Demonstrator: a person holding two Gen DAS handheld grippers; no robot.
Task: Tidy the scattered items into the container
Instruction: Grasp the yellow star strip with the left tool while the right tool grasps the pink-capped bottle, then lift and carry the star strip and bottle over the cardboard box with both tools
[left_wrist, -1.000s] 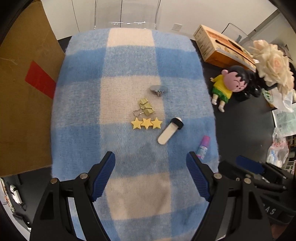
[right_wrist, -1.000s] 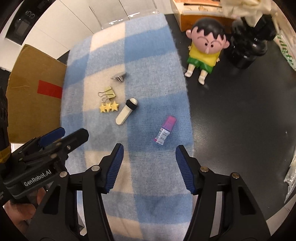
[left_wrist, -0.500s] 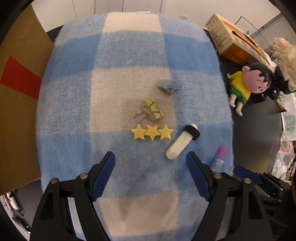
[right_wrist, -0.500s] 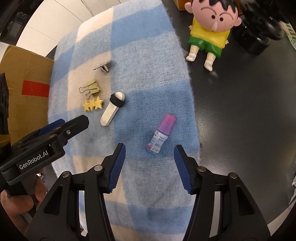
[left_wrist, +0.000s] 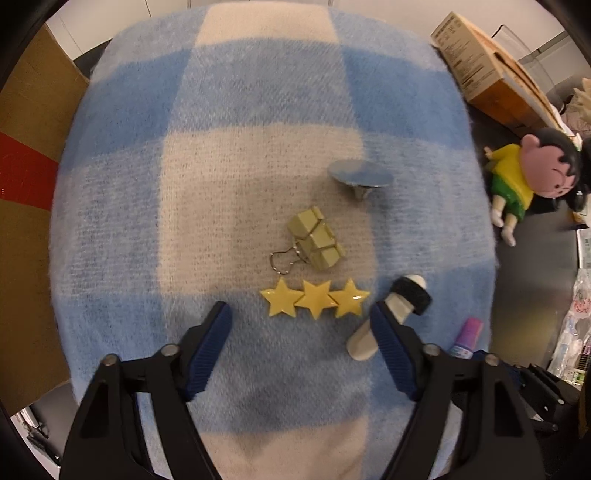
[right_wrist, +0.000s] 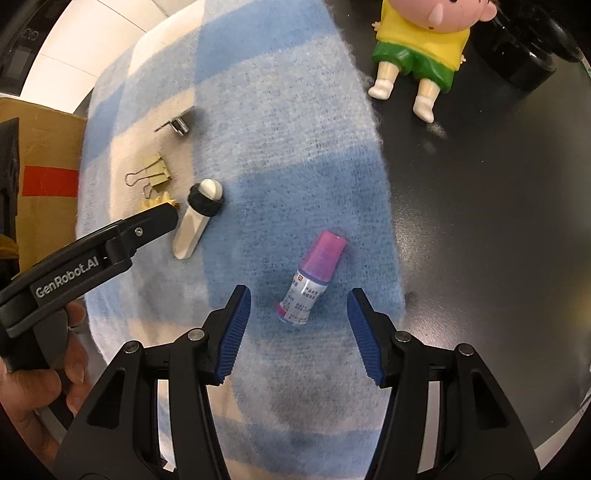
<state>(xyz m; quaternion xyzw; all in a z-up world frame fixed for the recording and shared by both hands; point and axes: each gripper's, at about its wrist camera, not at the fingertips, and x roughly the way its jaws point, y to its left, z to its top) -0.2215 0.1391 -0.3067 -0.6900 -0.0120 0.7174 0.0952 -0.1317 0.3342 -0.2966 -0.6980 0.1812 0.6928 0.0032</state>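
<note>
Nothing is tidied yet: all 5 items lie on the checked blanket (left_wrist: 258, 110). My left gripper (left_wrist: 299, 317), jaws just narrowing yet empty, hangs over the star clip (left_wrist: 314, 302), with the binder clips (left_wrist: 317, 240) at 12 o'clock. My right gripper (right_wrist: 298, 301) is open and empty around the pink-capped bottle (right_wrist: 312, 273); no container is in view.

Binder clips (left_wrist: 316, 242) behind star clip (left_wrist: 314, 302); vial (right_wrist: 314, 278) apparently rightmost on blanket (left_wrist: 258, 110).

Both tongs (left_wrist: 299, 325) (right_wrist: 299, 319) agape, downward
</note>
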